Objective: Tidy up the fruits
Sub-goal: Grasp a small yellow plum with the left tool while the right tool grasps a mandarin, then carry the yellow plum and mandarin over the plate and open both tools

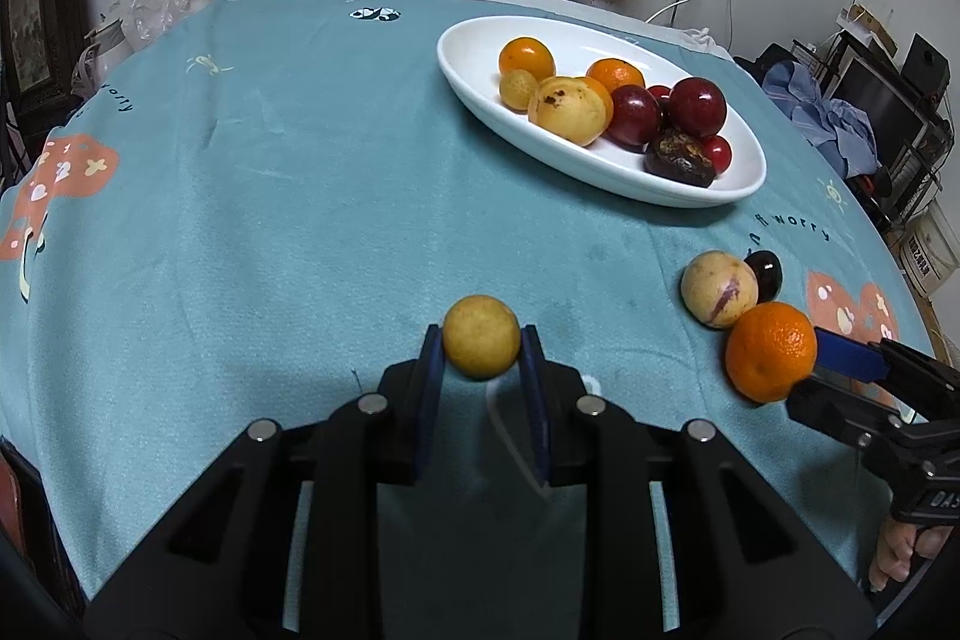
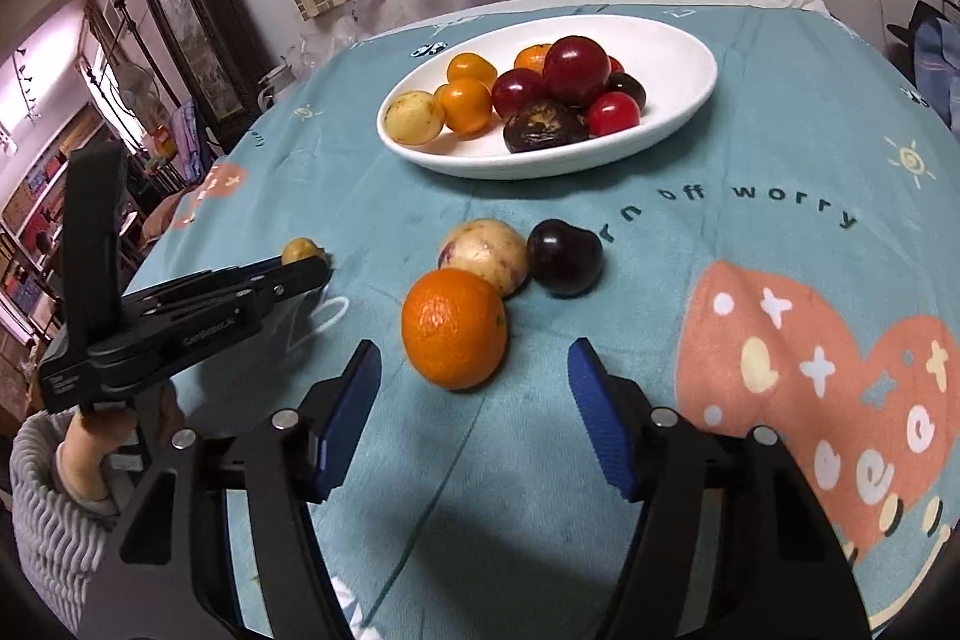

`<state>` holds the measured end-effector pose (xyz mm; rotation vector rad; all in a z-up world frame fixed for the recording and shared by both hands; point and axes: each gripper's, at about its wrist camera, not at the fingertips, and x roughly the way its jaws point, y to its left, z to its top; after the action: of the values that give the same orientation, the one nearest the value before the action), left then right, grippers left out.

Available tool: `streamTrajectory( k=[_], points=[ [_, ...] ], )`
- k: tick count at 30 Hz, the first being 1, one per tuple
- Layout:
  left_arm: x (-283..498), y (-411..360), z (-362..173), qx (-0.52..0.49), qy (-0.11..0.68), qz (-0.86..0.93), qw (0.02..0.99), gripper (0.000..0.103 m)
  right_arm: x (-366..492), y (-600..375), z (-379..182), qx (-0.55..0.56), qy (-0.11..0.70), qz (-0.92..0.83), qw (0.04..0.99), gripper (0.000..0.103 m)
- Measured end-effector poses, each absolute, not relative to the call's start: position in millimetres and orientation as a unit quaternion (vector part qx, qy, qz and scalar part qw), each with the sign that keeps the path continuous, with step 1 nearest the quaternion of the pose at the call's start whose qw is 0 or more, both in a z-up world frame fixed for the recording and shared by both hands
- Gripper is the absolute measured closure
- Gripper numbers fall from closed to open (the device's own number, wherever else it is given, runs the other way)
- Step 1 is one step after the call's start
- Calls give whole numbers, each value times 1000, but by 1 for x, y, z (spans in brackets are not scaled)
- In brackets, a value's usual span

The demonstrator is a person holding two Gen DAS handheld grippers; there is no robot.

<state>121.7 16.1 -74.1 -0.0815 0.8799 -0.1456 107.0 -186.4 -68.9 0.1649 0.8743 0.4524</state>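
My left gripper [image 1: 482, 340] is shut on a small yellow fruit [image 1: 481, 336] just above the teal tablecloth; it also shows in the right wrist view [image 2: 303, 250]. My right gripper [image 2: 474, 370] is open, its blue pads either side of an orange [image 2: 454, 328] lying on the cloth, also seen from the left [image 1: 771, 359]. Behind the orange lie a pale yellow fruit [image 2: 485, 255] and a dark plum [image 2: 564, 257]. A white oval plate [image 2: 678, 100] at the back holds several oranges, red plums, yellow fruits and a dark wrinkled fruit.
The round table [image 1: 270, 172] carries a teal cloth with orange heart prints [image 2: 810, 370]. A striped curtain hangs behind. Cluttered shelves and clothes [image 1: 834, 118] stand past the table's right edge. A dark cabinet [image 2: 186, 10] stands at the left.
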Motion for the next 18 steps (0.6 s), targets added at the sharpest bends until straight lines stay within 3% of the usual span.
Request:
streamTrajectory(
  k=[4, 5, 13, 18],
  points=[
    [122, 16, -74, -40, 425, -71, 901, 77, 114, -177, -77, 70, 429, 226, 872, 65],
    [121, 16, -74, -42, 425, -72, 902, 77, 113, -177, -77, 67, 426, 226, 873, 68],
    [112, -4, -69, -14, 408, -101, 907, 77, 111, -207, -69, 135, 428, 238, 861, 68],
    [104, -10, -60, -6, 392, -108, 914, 77, 109, -199, -69, 121, 431, 240, 862, 68]
  ],
)
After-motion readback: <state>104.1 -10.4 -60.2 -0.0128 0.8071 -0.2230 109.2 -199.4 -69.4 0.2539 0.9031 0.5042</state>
